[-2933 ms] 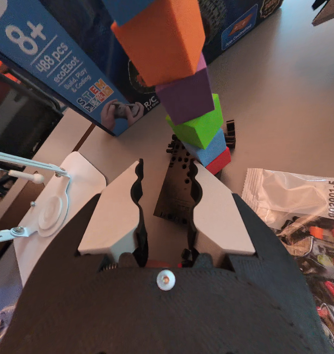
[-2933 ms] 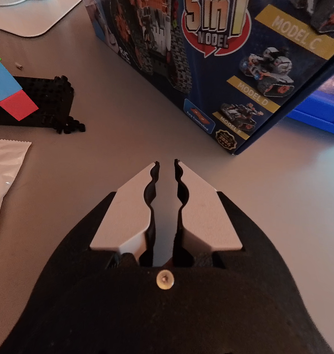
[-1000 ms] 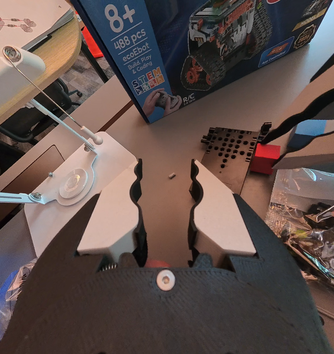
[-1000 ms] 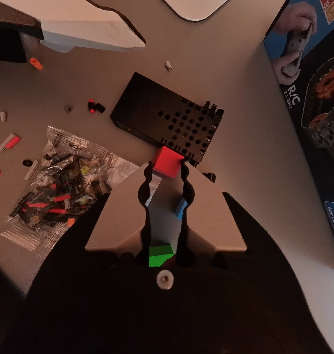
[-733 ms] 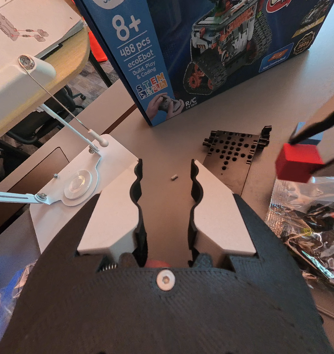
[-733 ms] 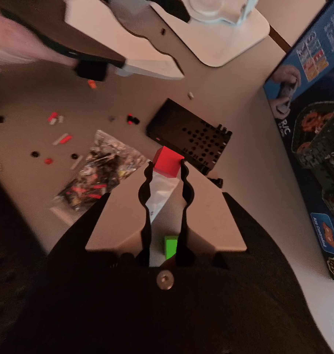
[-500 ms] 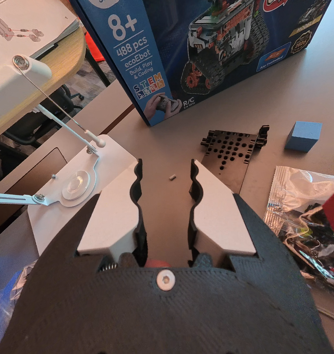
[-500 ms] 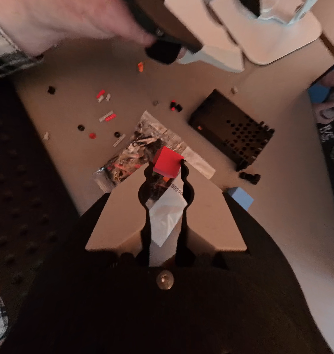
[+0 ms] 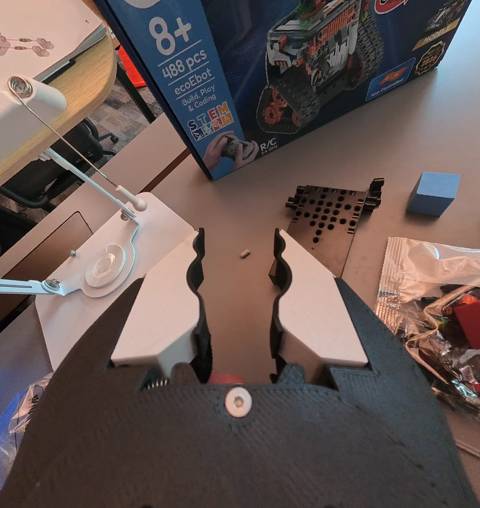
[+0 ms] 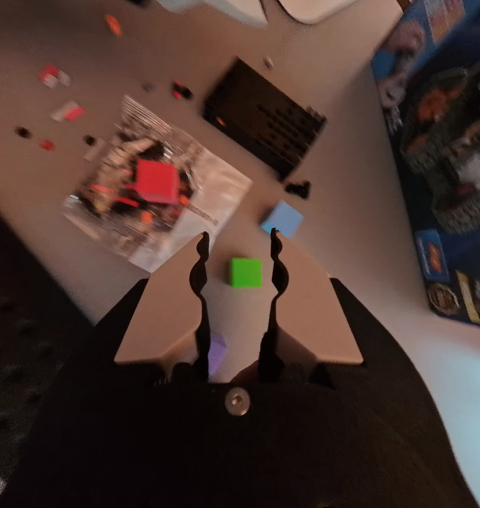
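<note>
The left gripper (image 9: 237,242) has its white, wavy-edged fingers spread and empty over the smooth grey table (image 9: 398,132); a tiny grey peg (image 9: 245,253) lies between their tips. Just beside the right tip sits a flat black perforated plate (image 9: 329,217), with a matte blue cube (image 9: 434,193) beyond. The right gripper (image 10: 238,235) is likewise spread, holding nothing, above a green cube (image 10: 245,272). A red cube (image 10: 157,184) rests on a crinkled clear bag of small parts (image 10: 151,189). A glossy blue box (image 9: 261,68) stands behind.
</note>
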Tool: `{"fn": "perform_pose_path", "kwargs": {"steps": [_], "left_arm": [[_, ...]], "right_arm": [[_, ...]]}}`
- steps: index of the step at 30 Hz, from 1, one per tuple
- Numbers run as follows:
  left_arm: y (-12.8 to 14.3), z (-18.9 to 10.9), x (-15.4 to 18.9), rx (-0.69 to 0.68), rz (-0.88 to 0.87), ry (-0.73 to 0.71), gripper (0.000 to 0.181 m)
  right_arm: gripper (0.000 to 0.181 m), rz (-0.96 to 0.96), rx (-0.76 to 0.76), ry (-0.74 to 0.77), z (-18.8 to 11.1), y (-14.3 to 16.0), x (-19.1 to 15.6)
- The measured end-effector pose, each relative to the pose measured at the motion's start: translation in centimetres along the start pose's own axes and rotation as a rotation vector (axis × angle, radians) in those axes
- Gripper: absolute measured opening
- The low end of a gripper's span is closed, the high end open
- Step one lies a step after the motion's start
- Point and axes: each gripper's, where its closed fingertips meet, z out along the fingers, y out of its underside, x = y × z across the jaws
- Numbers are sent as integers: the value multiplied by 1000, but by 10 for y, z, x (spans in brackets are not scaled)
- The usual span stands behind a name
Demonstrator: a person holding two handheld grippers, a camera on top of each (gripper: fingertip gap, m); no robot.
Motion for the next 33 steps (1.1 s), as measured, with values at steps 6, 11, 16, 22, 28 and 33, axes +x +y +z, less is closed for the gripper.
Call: {"fn": "perform_pose_path", "kwargs": {"steps": [6, 11, 16, 22, 28, 33], "left_arm": [[0, 0, 2, -1, 3, 2, 49], [1, 1, 2, -6, 7, 2, 49], [0, 3, 5, -6, 4, 12, 49], [0, 1, 0, -1, -3, 3, 48], [1, 2, 1, -4, -4, 8, 49], [2, 2, 1, -5, -6, 8, 49]], "right_arm": [[43, 71, -95, -5, 11, 44, 12], [25, 82, -68, -4, 14, 39, 12], [26, -1, 78, -112, -3, -25, -16], [26, -98, 73, -215, 6, -56, -49], [26, -132, -38, -190, 22, -39, -51], [25, -137, -30, -207, 23, -40, -55]]}}
